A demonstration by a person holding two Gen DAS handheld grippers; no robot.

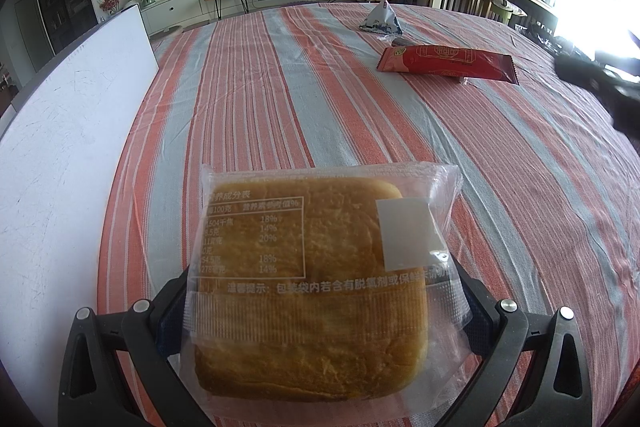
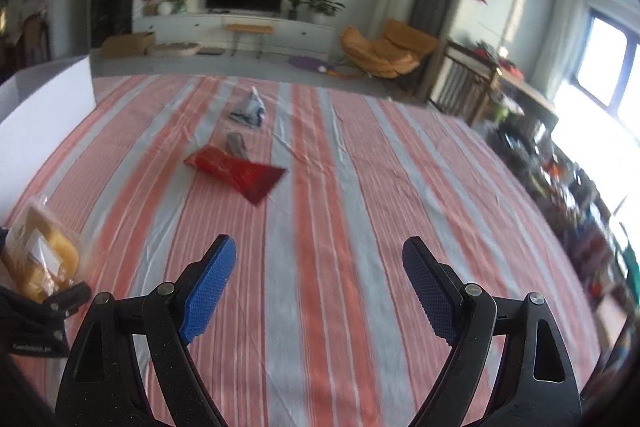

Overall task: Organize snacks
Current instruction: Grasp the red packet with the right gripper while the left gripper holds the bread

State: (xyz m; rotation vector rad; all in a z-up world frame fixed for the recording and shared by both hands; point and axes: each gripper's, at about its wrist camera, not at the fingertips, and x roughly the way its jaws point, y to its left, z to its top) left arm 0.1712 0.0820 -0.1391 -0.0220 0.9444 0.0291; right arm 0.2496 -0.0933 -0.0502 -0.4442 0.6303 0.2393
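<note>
My left gripper (image 1: 324, 291) is shut on a square golden bread in a clear printed wrapper (image 1: 308, 279), held above the striped cloth; the same bread (image 2: 38, 259) shows at the left edge of the right wrist view. A long red snack packet (image 1: 446, 63) lies flat further ahead on the right, and a blue-white pyramid-shaped pouch (image 1: 382, 17) stands behind it. In the right wrist view the red packet (image 2: 238, 171) and the pouch (image 2: 249, 111) lie ahead to the left, with a small grey wrapper (image 2: 236, 145) between them. My right gripper (image 2: 320, 263) is open and empty above the cloth.
A red, grey and white striped cloth (image 1: 280, 99) covers the table. A white box wall (image 1: 60, 131) runs along the left side. The right gripper's dark body (image 1: 600, 87) shows at the right edge. A TV, cabinet, orange chair and wooden furniture stand beyond the table.
</note>
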